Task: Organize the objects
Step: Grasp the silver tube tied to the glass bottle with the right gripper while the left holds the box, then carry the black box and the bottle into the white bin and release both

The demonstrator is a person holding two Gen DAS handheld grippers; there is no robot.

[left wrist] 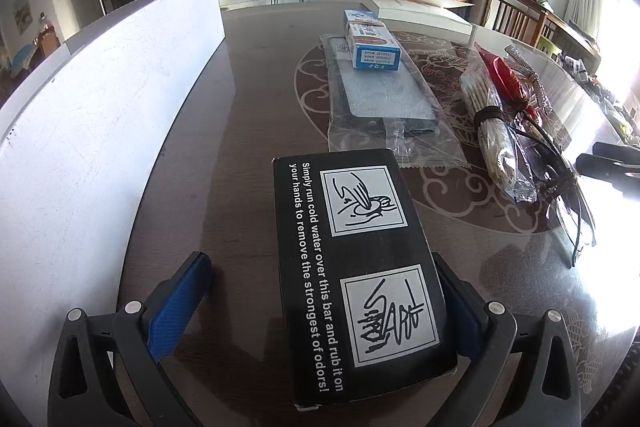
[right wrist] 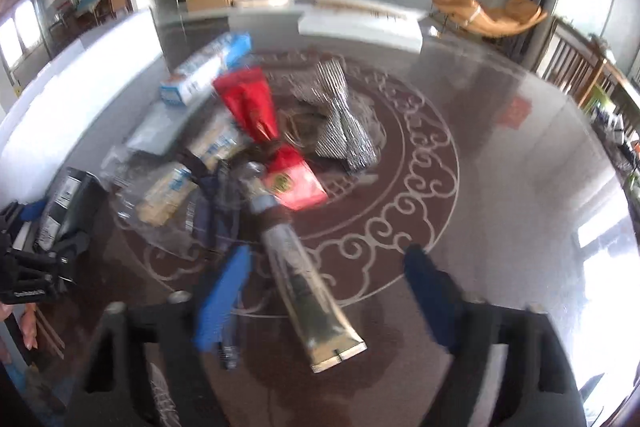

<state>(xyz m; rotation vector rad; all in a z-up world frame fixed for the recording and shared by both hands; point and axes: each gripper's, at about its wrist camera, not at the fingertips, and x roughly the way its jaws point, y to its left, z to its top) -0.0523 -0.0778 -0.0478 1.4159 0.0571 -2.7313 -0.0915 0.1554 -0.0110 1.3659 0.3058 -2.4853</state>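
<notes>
A black box [left wrist: 360, 267] with white print and two drawings lies on the dark glass table [left wrist: 248, 115] between the fingers of my left gripper [left wrist: 320, 259]. Its right side rests against the right finger, while the left blue pad [left wrist: 180, 307] stands well clear, so this gripper is open. In the blurred right wrist view a gold and silver tube [right wrist: 312, 287] lies lengthwise between the fingers of my right gripper [right wrist: 328, 251]. Neither pad presses on it. The tube's cap end points into a pile holding a red packet [right wrist: 256, 107] and a bagged bundle of chopsticks [right wrist: 168, 191].
A white board [left wrist: 100, 87] stands along the table's left side. Farther out lie a blue and white box [left wrist: 372, 43] on a clear packet [left wrist: 380, 95], a silver patterned wrapper [right wrist: 340, 123], black glasses [left wrist: 568, 195] and a white book [left wrist: 420, 11].
</notes>
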